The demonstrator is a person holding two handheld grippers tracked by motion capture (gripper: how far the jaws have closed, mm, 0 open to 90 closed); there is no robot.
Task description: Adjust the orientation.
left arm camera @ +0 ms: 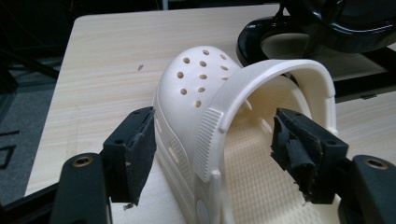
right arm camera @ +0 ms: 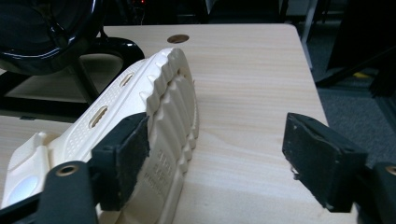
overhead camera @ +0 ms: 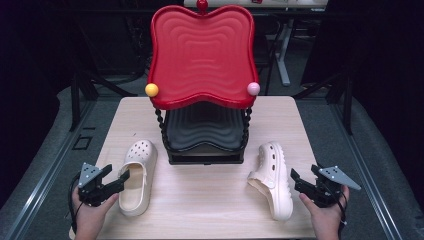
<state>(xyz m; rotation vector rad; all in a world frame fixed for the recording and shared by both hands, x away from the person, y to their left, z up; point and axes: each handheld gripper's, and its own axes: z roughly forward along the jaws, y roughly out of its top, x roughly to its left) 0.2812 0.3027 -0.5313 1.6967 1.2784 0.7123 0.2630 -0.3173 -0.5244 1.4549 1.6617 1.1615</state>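
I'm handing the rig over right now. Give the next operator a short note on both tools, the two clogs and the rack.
Left tool: open, jaws straddling the outer side wall of the upright clog, not clamped.
Right tool: open, beside the sole of the clog lying on its side, nothing held.
Rack stands behind them; red top tray and black lower tray hold no shoe.
Done: approach only. Left: likely grip both clogs and place them.

Both hands come in low, palms gripping the handles. The left gripper (overhead camera: 116, 176) and the right gripper (overhead camera: 303, 177) both have jaws spread wide — neither clamped.
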